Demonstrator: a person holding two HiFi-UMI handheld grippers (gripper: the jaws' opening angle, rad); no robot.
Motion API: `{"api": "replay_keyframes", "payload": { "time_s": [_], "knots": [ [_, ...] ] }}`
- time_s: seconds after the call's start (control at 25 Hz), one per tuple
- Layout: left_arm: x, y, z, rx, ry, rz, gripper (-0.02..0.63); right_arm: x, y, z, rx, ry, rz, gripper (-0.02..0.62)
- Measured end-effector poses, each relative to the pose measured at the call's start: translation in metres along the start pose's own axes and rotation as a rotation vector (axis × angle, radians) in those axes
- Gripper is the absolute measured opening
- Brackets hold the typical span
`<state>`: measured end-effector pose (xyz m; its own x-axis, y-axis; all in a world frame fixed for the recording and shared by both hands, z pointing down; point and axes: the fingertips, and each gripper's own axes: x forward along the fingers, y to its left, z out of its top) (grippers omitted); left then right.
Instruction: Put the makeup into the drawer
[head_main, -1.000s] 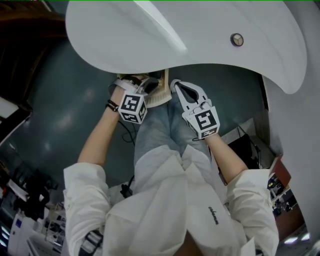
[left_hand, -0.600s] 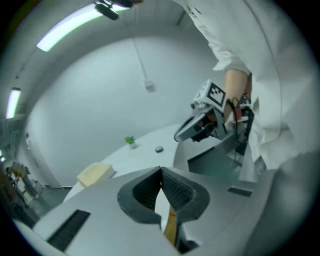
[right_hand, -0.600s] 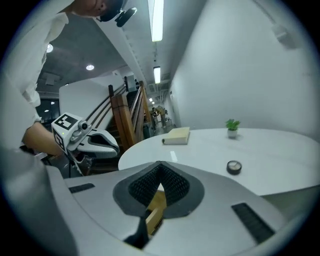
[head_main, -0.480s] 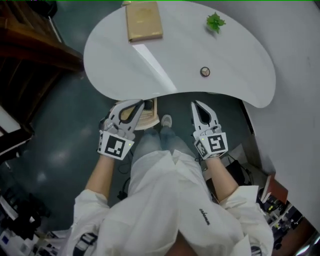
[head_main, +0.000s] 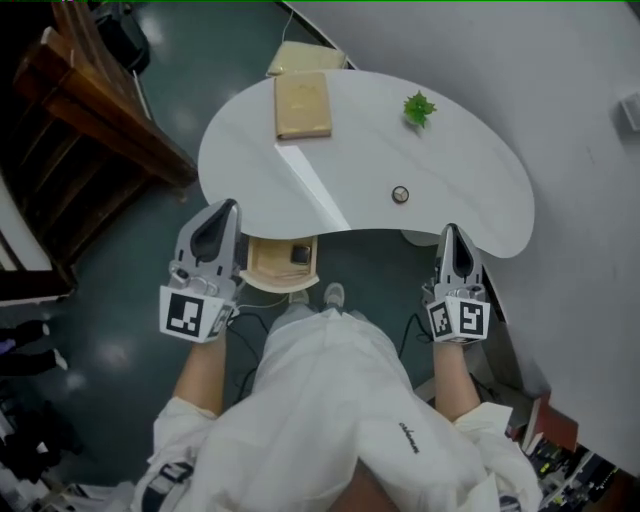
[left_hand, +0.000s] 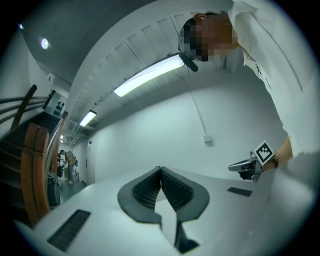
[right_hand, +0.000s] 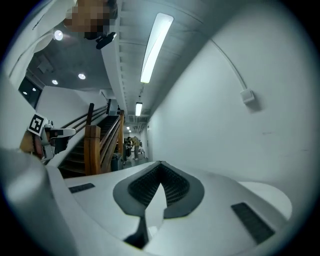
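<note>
We now hold both tools up at the near edge of the white table (head_main: 455, 165), one at each side of us. A second ago they were low and close together by our knees, under the table's edge. The left tool (head_main: 227, 208) has swung out to the left – its jaws are clenched tip to tip with nothing between them. The right tool (head_main: 452, 231) stands well apart from it near the table's right end, its jaws closed and empty too.

The whole table is in view now, where before only its near part showed. The round compact (head_main: 400, 195) lies where it lay, on the tabletop near the front edge between the two tools – neither tool touches it. Farther back are a tan book (head_main: 303, 105) and a small green plant (head_main: 419, 107), both of which came into view half a second ago.

The wooden drawer (head_main: 268, 266) under the table's left part stands pulled out, just beside the left tool, with a small dark thing (head_main: 300, 254) inside that we cannot make out
</note>
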<state>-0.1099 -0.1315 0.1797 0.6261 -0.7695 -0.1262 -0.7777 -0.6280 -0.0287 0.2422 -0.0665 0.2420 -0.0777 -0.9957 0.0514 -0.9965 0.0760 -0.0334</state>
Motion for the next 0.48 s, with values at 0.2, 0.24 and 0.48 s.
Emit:
{"api": "replay_keyframes", "payload": {
  "time_s": [0.2,0.24,0.48],
  "knots": [
    [-0.009,0.011,0.040,0.080,-0.074,0.060,0.026,-0.013,-0.027,0.044,-0.018,-0.096,-0.052,0.017],
    [-0.011,0.013,0.043,0.080,-0.079,0.073,0.026,-0.015,-0.031,0.050,-0.019,-0.111,-0.060,0.017],
    [-0.018,0.025,0.048,0.047,-0.094,0.139,0.026,-0.023,-0.046,0.063,-0.018,-0.146,-0.093,0.017]
  ]
}}
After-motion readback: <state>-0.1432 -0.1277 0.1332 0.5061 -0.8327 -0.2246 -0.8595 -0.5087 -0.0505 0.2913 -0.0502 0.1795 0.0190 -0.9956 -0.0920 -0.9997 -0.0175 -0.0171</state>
